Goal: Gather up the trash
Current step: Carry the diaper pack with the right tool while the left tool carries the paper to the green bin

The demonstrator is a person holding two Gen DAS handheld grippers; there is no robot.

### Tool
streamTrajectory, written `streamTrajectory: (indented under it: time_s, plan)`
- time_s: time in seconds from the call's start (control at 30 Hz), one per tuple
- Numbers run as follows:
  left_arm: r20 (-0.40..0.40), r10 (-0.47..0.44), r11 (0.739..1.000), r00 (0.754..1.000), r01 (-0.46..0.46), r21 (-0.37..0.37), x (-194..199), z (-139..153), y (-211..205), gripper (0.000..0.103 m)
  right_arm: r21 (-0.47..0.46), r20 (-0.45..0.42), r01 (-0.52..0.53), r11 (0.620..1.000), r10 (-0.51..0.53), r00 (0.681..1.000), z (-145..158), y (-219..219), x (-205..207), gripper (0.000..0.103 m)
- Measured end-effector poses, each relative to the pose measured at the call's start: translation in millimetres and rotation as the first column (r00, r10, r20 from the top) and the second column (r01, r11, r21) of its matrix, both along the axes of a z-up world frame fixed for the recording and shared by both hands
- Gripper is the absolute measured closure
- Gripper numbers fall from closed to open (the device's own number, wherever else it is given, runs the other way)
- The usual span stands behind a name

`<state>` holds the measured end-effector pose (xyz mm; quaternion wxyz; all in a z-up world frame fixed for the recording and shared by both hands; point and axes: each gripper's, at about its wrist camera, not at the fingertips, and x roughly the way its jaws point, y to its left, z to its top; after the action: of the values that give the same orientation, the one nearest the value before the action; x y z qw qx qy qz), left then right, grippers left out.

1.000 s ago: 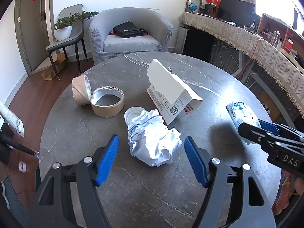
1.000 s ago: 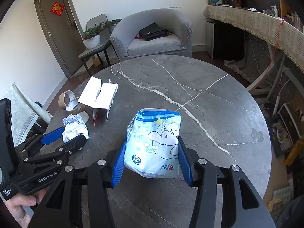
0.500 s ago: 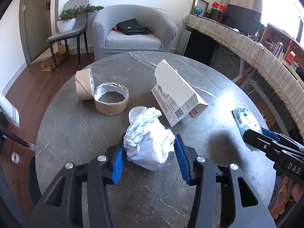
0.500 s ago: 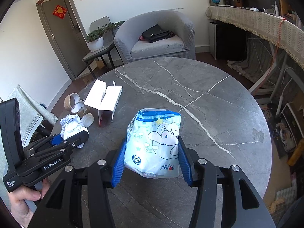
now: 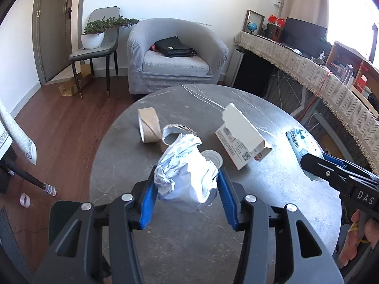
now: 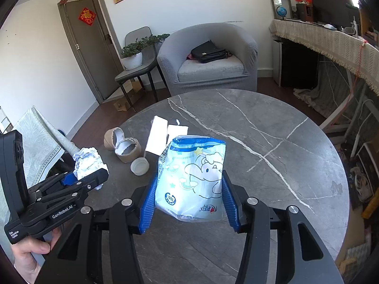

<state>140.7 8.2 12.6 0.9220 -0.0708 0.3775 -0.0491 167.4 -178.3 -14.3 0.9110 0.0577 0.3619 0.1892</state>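
Observation:
My left gripper (image 5: pixel 186 187) is shut on a crumpled white paper ball (image 5: pixel 187 172) and holds it above the round grey marble table (image 5: pixel 189 243). The ball also shows in the right wrist view (image 6: pixel 86 163). My right gripper (image 6: pixel 188 198) is shut on a light blue snack bag (image 6: pixel 193 177), lifted over the table; the bag also shows in the left wrist view (image 5: pixel 300 142). On the table lie two cardboard tape cores (image 5: pixel 148 124), a white lid (image 5: pixel 212 157) and a torn white box (image 5: pixel 241 139).
A grey armchair (image 5: pixel 175 56) with a black bag stands beyond the table. A chair with a potted plant (image 5: pixel 94 37) stands at the back left. A long cloth-covered counter (image 5: pixel 319 71) runs along the right. Wooden floor lies to the left.
My left gripper closed on the crumpled paper ball and lifted it off the table. My right gripper kept hold of the snack bag and rose a little.

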Motion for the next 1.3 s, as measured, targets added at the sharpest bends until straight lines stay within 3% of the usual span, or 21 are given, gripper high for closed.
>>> streamTrajectory:
  time_s: [0.43, 0.7, 0.87, 1.07, 1.3]
  plan:
    - [0.017, 0.109, 0.993, 0.994, -0.11, 0.054, -21.1, 9.5, 76.5, 0.052, 0.038, 0.031, -0.134, 0.99, 0.133, 0.991, 19.5, 77.5, -2.4, 0.052]
    - [-0.02, 0.174, 0.981, 0.985, -0.172, 0.086, -34.9, -1.4, 138.3, 0.052, 0.033, 0.033, -0.217, 0.976, 0.215, 0.976, 18.6, 136.5, -3.3, 0.052]
    - [-0.082, 0.197, 0.979, 0.977, -0.192, 0.075, -46.3, -17.3, 177.5, 0.052, 0.036, 0.026, -0.279, 0.96, 0.278, 0.96, 15.1, 172.7, -5.4, 0.052]
    - [-0.181, 0.177, 0.979, 0.967, -0.155, 0.133, -55.3, -40.7, 204.0, 0.052, 0.033, 0.012, -0.349, 0.936, 0.349, 0.937, 7.5, 216.2, -12.1, 0.052]
    - [-0.322, 0.16, 0.978, 0.933, -0.106, 0.178, -66.1, -81.1, 224.4, 0.051, 0.007, -0.011, -0.403, 0.915, 0.403, 0.915, -5.0, 258.6, -14.8, 0.052]
